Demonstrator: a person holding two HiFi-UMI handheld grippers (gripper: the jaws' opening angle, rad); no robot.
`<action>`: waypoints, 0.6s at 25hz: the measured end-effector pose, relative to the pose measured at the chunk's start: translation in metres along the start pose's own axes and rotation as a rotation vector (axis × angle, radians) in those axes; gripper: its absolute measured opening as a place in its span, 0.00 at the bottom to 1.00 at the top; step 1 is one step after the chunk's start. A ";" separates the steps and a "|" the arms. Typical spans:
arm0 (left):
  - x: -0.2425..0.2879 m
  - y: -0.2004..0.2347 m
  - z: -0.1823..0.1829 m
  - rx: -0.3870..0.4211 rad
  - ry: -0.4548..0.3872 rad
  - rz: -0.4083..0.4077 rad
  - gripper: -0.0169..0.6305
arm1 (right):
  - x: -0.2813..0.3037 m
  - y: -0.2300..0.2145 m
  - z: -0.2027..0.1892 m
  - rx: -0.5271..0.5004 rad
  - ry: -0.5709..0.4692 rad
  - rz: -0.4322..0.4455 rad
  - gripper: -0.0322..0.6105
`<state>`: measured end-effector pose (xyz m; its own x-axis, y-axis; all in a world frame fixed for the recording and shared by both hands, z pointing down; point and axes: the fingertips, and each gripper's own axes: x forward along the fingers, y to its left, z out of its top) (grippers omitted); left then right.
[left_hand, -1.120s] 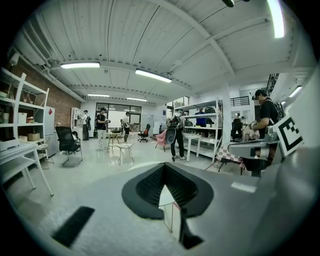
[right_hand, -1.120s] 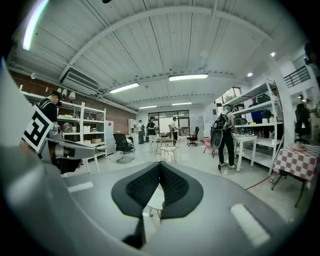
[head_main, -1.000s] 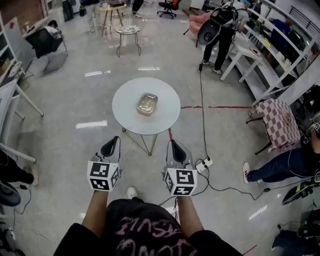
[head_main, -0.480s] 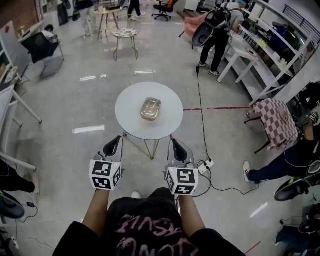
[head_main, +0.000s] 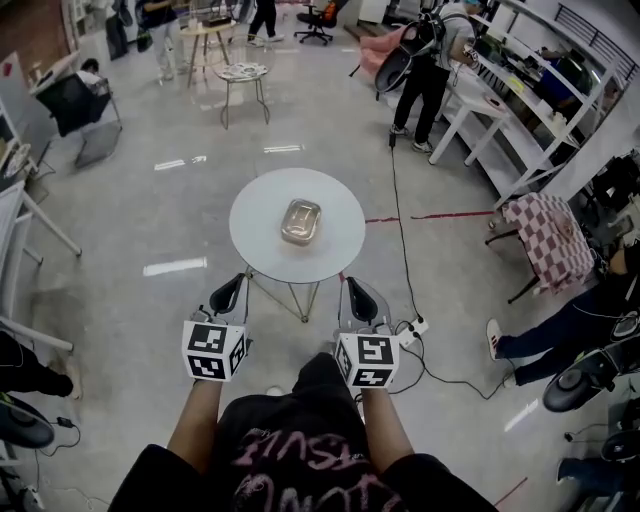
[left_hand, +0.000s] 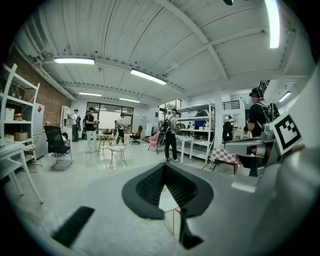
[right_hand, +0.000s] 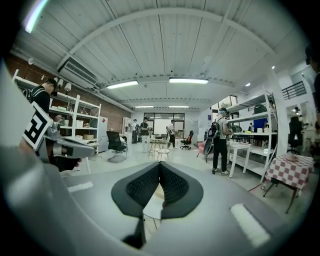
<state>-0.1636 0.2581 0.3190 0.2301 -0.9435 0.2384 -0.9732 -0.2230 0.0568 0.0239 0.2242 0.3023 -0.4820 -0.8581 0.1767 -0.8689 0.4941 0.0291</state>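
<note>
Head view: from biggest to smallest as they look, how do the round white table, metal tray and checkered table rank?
1. Round white table: largest.
2. Checkered table: smaller, but it stands farther off to the side, so its true size is unsure.
3. Metal tray: smallest.

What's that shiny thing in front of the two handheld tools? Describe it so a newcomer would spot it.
Find the round white table standing alone on the glossy floor, just ahead of the left gripper and right gripper. At its middle lies a small metal tray, rectangular with rounded corners. It is the only thing on that tabletop, silvery against the white.
</note>
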 end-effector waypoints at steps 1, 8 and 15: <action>0.002 -0.001 0.001 0.003 -0.001 -0.002 0.02 | 0.001 -0.001 0.001 0.001 -0.004 -0.002 0.05; 0.012 0.001 0.006 0.021 -0.002 -0.006 0.02 | 0.013 -0.003 0.005 0.007 -0.014 0.003 0.05; 0.029 0.009 0.004 0.021 0.003 0.000 0.02 | 0.033 -0.006 0.003 0.016 -0.017 0.014 0.05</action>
<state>-0.1659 0.2275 0.3227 0.2303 -0.9426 0.2416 -0.9729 -0.2284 0.0366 0.0128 0.1923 0.3052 -0.4963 -0.8533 0.1600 -0.8635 0.5042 0.0107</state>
